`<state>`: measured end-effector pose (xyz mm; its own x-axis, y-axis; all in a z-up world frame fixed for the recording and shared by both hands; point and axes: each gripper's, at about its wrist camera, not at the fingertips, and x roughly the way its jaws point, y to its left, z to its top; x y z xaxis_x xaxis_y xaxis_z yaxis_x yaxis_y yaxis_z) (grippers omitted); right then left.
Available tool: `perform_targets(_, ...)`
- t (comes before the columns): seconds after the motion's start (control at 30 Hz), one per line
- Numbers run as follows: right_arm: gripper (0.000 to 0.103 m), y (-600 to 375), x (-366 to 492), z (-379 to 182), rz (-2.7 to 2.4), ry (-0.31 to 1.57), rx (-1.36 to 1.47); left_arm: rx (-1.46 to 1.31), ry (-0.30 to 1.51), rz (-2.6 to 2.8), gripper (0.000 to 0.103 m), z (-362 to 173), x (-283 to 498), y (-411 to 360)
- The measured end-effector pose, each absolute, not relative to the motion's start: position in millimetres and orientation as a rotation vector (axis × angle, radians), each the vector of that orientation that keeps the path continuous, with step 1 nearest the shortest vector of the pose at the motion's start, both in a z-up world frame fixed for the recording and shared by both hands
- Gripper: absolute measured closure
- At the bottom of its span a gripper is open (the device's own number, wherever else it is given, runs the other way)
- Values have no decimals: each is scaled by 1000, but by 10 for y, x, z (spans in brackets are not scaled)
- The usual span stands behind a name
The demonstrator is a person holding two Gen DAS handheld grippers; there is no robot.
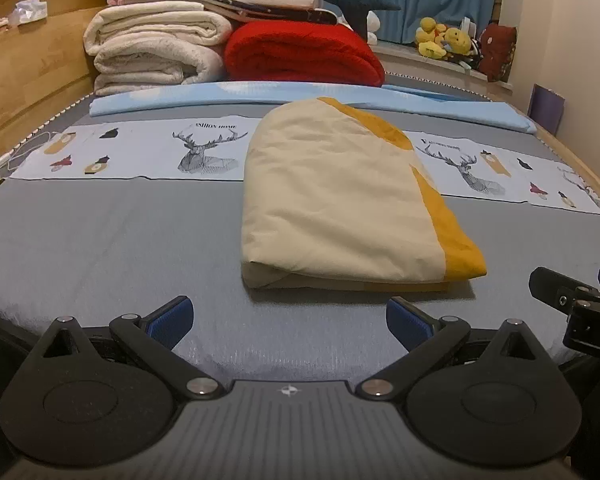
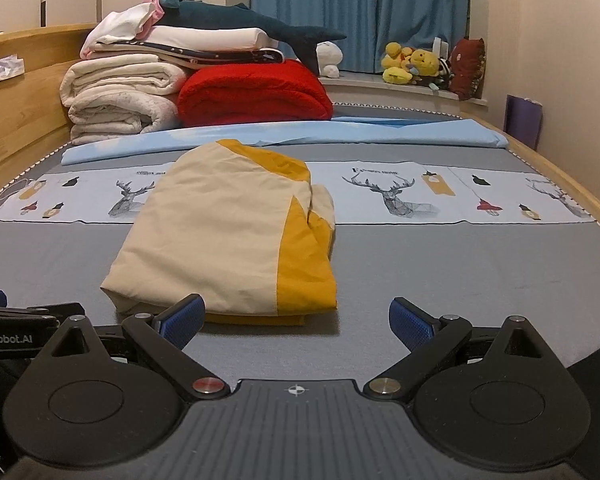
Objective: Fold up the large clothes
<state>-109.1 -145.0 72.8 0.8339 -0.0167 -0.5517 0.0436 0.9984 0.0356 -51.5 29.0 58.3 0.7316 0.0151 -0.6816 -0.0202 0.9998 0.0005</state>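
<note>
A cream and mustard-yellow garment lies folded into a thick rectangle on the grey bed sheet. My left gripper hovers open just in front of its near edge, nothing between the blue pads. My right gripper is also open, its left pad close to the garment's near edge. The right gripper's side shows at the right edge of the left wrist view.
Folded white blankets and a red blanket are stacked at the head of the bed, with a light blue cloth before them. A wooden bed frame runs along the left. Plush toys sit by the curtain.
</note>
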Motion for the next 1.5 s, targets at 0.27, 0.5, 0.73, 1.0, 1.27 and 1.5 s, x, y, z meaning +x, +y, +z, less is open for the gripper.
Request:
perform_targets(0.27, 5, -1456, -1087, 714, -14, 582, 41, -7, 752, 19, 1, 571, -508, 292)
perform_targets(0.5, 5, -1432, -1079, 701, -9, 585, 35, -4, 750, 18, 1, 559, -510, 275)
perform_targets(0.73, 5, -1428, -1084, 692, -4, 588, 29, -1, 755, 10, 1, 543, -508, 271)
perform_targets(1.0, 5, -1424, -1092, 680, -3, 592, 25, 4, 754, 6, 1, 536, -511, 267)
perform_targets(1.27, 5, -1423, -1093, 674, -2, 594, 22, 5, 753, 2, 1, 525, -511, 252)
perform_targets(1.5, 5, -1423, -1093, 673, 0, 594, 21, 6, 752, 1, 1, 525, -511, 246)
